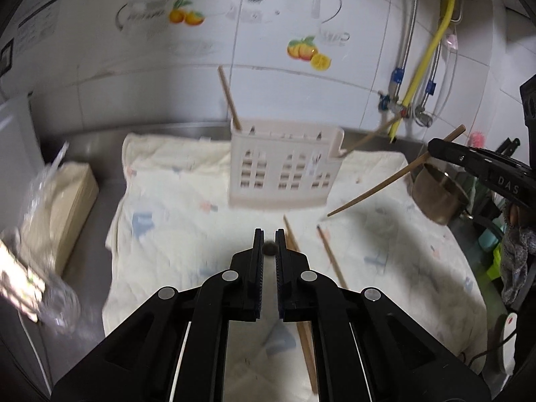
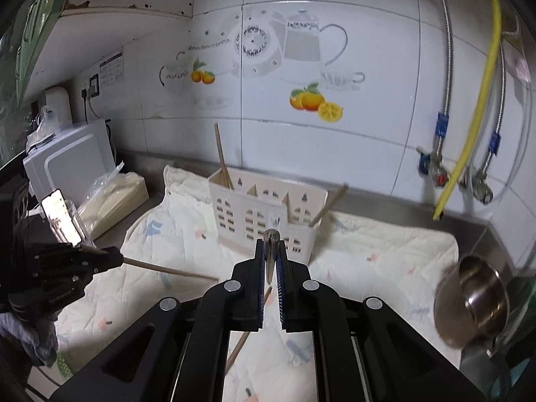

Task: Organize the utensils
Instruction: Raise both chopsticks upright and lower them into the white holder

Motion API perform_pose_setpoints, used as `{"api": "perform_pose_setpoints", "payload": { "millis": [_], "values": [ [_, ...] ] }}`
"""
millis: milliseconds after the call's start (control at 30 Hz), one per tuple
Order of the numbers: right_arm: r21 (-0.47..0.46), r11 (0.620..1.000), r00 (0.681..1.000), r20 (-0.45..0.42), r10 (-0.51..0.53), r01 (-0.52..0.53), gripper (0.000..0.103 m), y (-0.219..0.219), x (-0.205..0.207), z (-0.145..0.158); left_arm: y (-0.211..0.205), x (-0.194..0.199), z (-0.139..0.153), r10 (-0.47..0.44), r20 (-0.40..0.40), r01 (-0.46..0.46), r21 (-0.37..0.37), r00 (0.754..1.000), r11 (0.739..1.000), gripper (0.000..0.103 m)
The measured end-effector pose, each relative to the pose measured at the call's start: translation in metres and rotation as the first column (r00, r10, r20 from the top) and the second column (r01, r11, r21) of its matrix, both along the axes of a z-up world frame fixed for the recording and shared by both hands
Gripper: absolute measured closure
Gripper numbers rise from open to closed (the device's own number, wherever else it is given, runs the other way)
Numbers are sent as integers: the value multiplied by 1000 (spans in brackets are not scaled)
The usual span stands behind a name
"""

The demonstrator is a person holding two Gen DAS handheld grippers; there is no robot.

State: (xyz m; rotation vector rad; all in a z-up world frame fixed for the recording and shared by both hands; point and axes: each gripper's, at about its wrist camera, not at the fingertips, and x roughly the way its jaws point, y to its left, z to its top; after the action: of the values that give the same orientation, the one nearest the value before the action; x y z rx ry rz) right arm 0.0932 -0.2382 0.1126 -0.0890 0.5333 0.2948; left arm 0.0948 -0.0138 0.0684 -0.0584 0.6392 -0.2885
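A beige slotted utensil holder (image 1: pixel 284 167) (image 2: pixel 264 217) stands on a pale cloth, with one chopstick upright in its left slot (image 1: pixel 228 97) and one leaning out of its right end (image 1: pixel 372 137). My left gripper (image 1: pixel 269 239) is shut on a chopstick seen end-on (image 1: pixel 269 249); from the right wrist view it sticks out of the left gripper (image 2: pixel 114 261) toward the middle (image 2: pixel 167 269). My right gripper (image 2: pixel 271 246) is shut on another chopstick (image 2: pixel 269 258), which in the left wrist view slants down-left (image 1: pixel 378 189) above the cloth. Two chopsticks lie on the cloth (image 1: pixel 330 254) (image 1: pixel 301 305).
The cloth (image 1: pixel 174 207) covers a steel counter against a tiled wall. A bagged beige box (image 1: pixel 63 201) sits at the left, a steel pot (image 2: pixel 475 305) at the right. Hoses and valves (image 2: pixel 442 174) hang on the wall. A lit phone (image 2: pixel 62 216) and a white appliance (image 2: pixel 67 157) stand far left.
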Motion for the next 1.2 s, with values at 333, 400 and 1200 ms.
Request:
{"api": "perform_pose_setpoints", "payload": {
  "millis": [333,400,1200],
  "values": [
    [16,1000,998,68,-5,4,97,-10,29,56,-5,28,68,-48,107,45,25,993,999,98],
    [20,1000,996,89,-13,11,97,-13,30,65,-5,28,83,-51,145,47,28,988,998,98],
    [-28,997,997,-27,-76,75,96,-6,111,25,10,140,87,61,163,-48,-85,985,995,97]
  ]
}}
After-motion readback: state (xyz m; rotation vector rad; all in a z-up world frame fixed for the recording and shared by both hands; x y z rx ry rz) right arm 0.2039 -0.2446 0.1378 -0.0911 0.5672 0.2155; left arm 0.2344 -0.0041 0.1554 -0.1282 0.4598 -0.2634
